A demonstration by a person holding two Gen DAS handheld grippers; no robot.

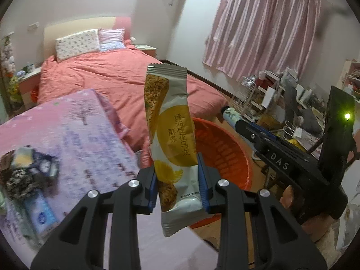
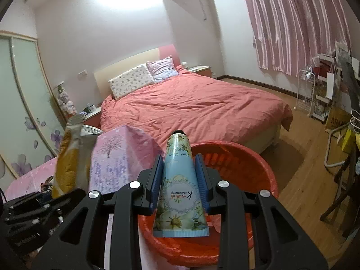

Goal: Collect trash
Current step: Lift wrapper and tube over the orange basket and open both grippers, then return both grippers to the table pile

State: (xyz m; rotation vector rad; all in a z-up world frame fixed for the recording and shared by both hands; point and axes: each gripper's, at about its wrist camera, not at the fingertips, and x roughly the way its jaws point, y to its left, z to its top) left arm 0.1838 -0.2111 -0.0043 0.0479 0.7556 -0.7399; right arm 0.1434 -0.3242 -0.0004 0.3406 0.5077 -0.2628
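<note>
Left gripper point(image 1: 177, 184): its black jaws with ribbed blue pads are clenching a snack wrapper point(image 1: 172, 139) near its lower end, holding it upright just left of the red basin.
Snack wrapper: a long, flat, glossy foil packet, grey-white with a yellow disc and a crimped top edge, is showing a crumbly golden bar and the writing 黄油桂花乌龙酥条.
Right gripper point(image 2: 179, 184): its matching jaws are gripping a hand cream tube point(image 2: 178, 186) round its middle, holding it directly over the basin, cap pointing away.
Hand cream tube: a smooth tapering plastic tube, pale blue with white flowers and a flat crimped tail, is reading "Hand Cream" and 卡瑞尚 on an oval label.
Red basin point(image 2: 254, 168): a round, shallow plastic tub, lined with thin orange-red film, is sitting on the wooden floor.
Pink cloth point(image 1: 74, 130): a printed pink cover with purple tree shapes is lying left of the basin, bearing blurred packets.
Bed point(image 2: 195, 105): a wrinkled coral quilt is spreading beyond the basin, with two patterned pillows at its head.
Curtain point(image 2: 297, 22): pink striped folds are hanging right of the basin, far back.
</note>
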